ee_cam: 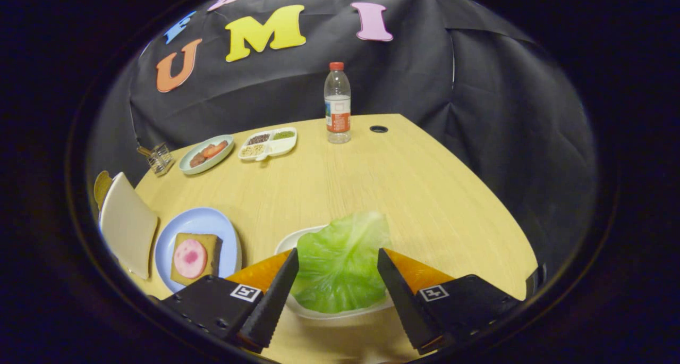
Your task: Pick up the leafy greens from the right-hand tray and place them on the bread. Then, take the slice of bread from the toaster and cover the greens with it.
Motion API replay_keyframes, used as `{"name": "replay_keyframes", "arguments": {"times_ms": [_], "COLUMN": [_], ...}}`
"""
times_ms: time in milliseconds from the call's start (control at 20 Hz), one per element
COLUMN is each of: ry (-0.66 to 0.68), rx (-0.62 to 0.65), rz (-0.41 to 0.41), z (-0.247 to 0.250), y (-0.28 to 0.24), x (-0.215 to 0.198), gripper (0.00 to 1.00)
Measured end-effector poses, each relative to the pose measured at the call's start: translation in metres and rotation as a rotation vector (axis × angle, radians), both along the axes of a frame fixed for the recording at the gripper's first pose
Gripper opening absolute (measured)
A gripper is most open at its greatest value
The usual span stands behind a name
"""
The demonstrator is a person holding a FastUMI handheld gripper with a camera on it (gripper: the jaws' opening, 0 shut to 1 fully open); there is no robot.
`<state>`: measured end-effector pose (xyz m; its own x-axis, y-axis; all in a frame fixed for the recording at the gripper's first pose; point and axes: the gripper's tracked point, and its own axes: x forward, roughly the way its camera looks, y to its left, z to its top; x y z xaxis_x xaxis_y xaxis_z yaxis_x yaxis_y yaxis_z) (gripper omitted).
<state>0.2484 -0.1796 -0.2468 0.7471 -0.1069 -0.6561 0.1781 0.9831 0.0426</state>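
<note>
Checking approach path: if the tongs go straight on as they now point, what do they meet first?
Probably the green lettuce leaf in its white tray, already lying between the open tongs; depth is unclear.

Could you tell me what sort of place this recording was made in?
Probably a staged kitchen-table booth: a wooden table against black cloth, with food plates, a water bottle, and the open gripper over lettuce.

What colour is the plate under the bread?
Light blue. The plate holding the bread shows best in the gripper view, beside the open hand-held gripper.
</note>
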Motion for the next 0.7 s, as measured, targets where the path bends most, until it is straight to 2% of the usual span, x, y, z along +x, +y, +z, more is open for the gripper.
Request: {"name": "replay_keyframes", "arguments": {"times_ms": [350,500,550,650,700], "ry": [0.121,0.105,0.113,0.104,0.105], "rx": [0.017,-0.007,-0.013,0.021,0.021], "rz": [-0.012,-0.013,-0.013,0.004,-0.003], "z": [-0.032,-0.035,-0.032,-0.031,-0.032], "y": [0.002,0.004,0.004,0.012,0.012], "x": [0.001,0.005,0.0,0.004,0.005], "gripper": [0.89,0.9,0.8,0.81,0.54]}}
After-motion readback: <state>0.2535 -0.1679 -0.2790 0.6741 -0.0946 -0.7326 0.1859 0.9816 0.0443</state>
